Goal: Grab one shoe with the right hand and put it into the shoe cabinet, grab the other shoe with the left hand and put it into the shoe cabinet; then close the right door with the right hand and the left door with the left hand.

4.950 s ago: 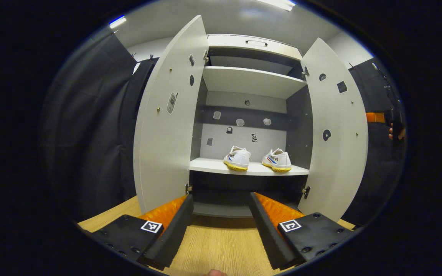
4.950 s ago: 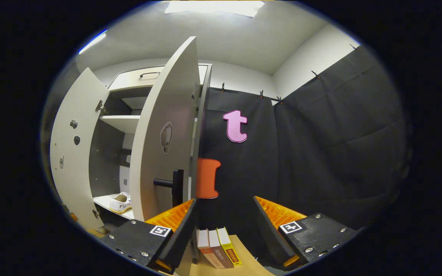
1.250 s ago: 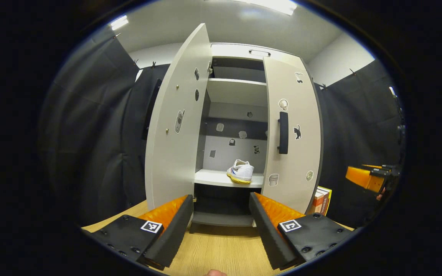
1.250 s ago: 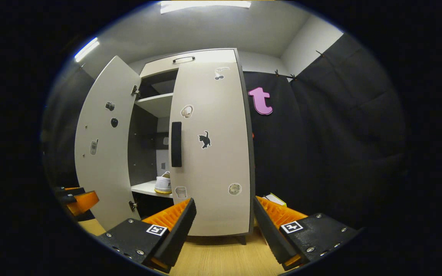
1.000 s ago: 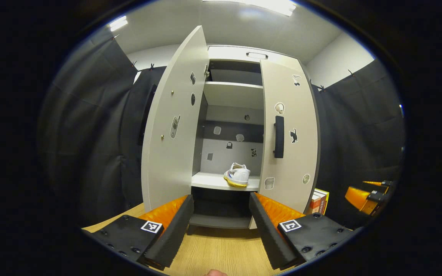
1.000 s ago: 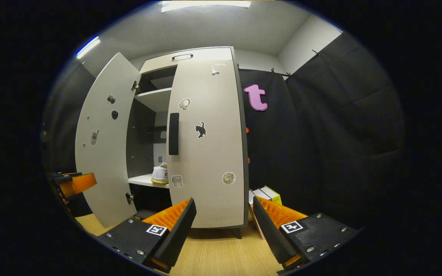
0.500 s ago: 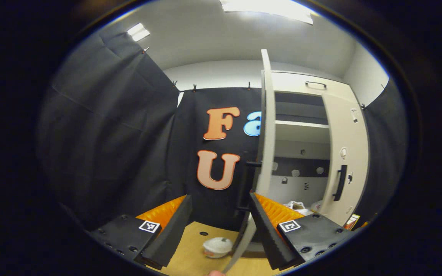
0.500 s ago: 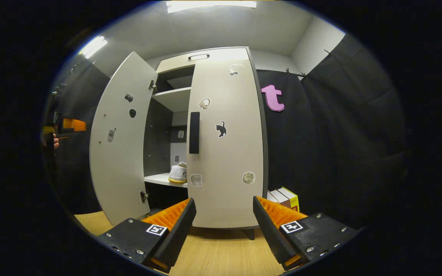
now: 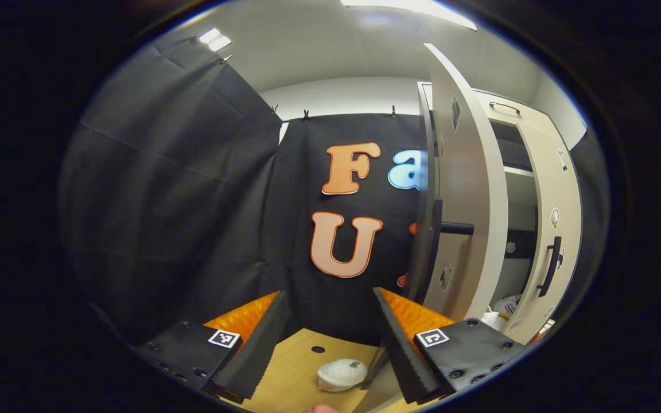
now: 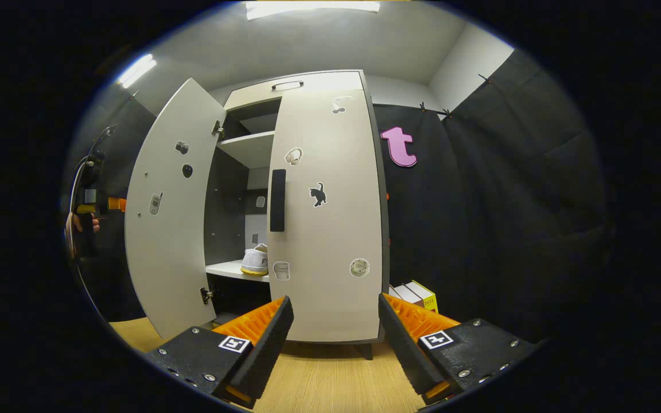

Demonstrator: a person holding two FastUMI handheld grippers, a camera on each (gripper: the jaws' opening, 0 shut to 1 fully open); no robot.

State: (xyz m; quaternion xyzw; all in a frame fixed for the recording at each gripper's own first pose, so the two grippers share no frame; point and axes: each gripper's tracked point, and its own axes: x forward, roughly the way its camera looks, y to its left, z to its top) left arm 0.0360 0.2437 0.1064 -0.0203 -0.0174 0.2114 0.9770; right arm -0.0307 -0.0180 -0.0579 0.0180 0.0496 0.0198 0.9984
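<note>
Wooden floor (image 10: 330,384) lies nearest in the right gripper view, and the right gripper (image 10: 333,330) hangs just over it with its two fingers wide apart and nothing between them. A little farther off stands the shoe cabinet (image 10: 307,86). Its right door (image 10: 330,229) is closed flat, with a dark handle (image 10: 277,199) near its left edge and a little black cat sticker (image 10: 319,195) beside that. The left door (image 10: 170,218) swings out wide toward the left. Through the gap between the two doors a white shoe (image 10: 256,261) sits on the low shelf (image 10: 227,269) inside the cabinet. Some books (image 10: 416,295) stand on the floor just right of the cabinet. Far off at the left edge a hand (image 10: 75,229) holds the left gripper (image 10: 113,203), out past the open door; it is too small there to tell how its fingers stand. In the left gripper view the left gripper (image 9: 327,332) also has its fingers wide apart and holds nothing. Just past its fingers a small white bowl (image 9: 341,374) sits on the wooden floor (image 9: 296,367). Next comes the left door (image 9: 459,201), seen from its edge, with its dark handle (image 9: 436,252) sticking out on the left side of it. The right finger is very near the low part of that door, but I cannot tell if it touches. Farther right is the closed right door (image 9: 554,229), and a bit of white shoe (image 9: 500,307) peeks out low between the doors.
</note>
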